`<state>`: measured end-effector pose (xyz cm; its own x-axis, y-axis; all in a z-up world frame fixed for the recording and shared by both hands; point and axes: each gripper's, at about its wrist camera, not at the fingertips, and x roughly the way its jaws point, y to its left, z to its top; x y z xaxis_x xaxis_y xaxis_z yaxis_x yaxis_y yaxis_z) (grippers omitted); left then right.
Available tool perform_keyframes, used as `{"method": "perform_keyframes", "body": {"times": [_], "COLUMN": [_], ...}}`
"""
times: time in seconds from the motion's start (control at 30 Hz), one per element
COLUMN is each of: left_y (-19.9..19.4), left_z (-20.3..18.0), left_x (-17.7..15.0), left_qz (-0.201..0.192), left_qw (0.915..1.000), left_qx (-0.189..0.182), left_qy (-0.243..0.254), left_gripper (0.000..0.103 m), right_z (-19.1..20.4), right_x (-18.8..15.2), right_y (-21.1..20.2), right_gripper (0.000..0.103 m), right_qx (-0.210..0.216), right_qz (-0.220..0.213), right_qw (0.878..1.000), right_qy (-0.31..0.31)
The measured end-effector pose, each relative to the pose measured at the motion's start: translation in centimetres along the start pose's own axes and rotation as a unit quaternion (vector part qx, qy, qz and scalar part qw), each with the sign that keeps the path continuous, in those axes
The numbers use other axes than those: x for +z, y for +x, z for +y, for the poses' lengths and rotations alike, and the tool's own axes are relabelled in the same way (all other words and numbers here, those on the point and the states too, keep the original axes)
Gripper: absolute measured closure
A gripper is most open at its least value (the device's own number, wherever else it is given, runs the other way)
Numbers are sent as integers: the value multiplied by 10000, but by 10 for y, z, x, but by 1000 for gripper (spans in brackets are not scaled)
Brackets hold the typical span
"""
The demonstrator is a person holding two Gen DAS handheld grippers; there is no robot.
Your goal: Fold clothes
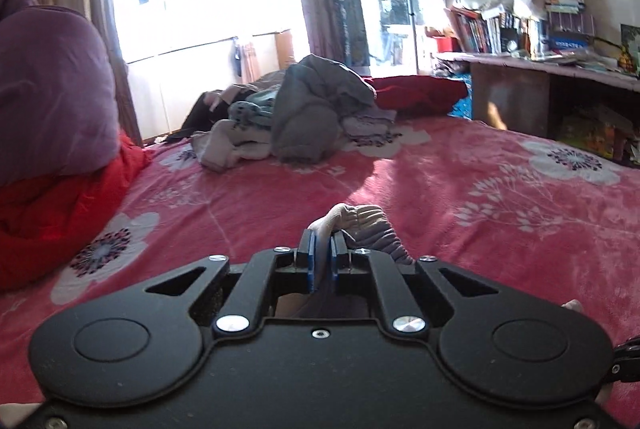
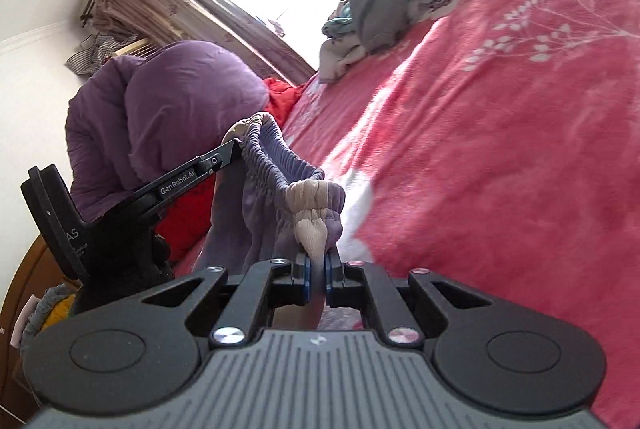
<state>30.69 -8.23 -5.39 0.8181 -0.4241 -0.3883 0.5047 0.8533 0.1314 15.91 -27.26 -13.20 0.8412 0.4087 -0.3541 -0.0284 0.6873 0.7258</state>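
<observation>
A lilac garment with a gathered elastic waistband (image 2: 276, 169) and beige trim hangs between both grippers above the pink flowered bed (image 2: 500, 149). My right gripper (image 2: 317, 261) is shut on the beige end of the waistband. My left gripper (image 2: 236, 149) shows in the right wrist view, shut on the other end of the waistband. In the left wrist view my left gripper (image 1: 323, 241) is shut on the same garment (image 1: 372, 229), bunched at its fingertips. The garment's lower part hangs out of sight behind the grippers.
A pile of grey and pale clothes (image 1: 296, 117) lies at the far side of the bed (image 1: 480, 197). A purple quilt (image 1: 48, 89) on a red blanket (image 1: 60, 205) sits left. A cluttered desk (image 1: 552, 69) stands at the right.
</observation>
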Motion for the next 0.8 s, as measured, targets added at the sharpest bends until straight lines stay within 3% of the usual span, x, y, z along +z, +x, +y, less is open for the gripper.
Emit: {"method": "perform_keyframes", "body": {"times": [0.23, 0.4, 0.53, 0.63, 0.7, 0.8], "left_y": [71, 113, 114, 78, 45, -22], "left_z": [-54, -81, -92, -57, -27, 16], "left_x": [5, 16, 22, 32, 35, 23], "left_qz": [476, 820, 956, 775, 635, 530], "left_qw": [9962, 9907, 9874, 9959, 9978, 9930], "left_qx": [-393, -522, -398, -173, 120, 559], "left_qy": [609, 950, 1195, 443, -126, -890], "left_gripper": [97, 96, 77, 55, 54, 49], "right_z": [-59, -80, -96, -105, -105, -104], "right_x": [21, 31, 33, 32, 32, 33], "right_y": [-16, -14, -10, -7, -7, -6], "right_gripper": [94, 94, 94, 90, 88, 79], "right_qx": [-411, -620, -868, -919, -882, -794], "right_qz": [-365, -614, -593, -513, -481, -439], "right_qw": [9974, 9928, 9871, 9845, 9851, 9857], "right_qy": [458, 816, 1211, 1404, 1397, 1421]}}
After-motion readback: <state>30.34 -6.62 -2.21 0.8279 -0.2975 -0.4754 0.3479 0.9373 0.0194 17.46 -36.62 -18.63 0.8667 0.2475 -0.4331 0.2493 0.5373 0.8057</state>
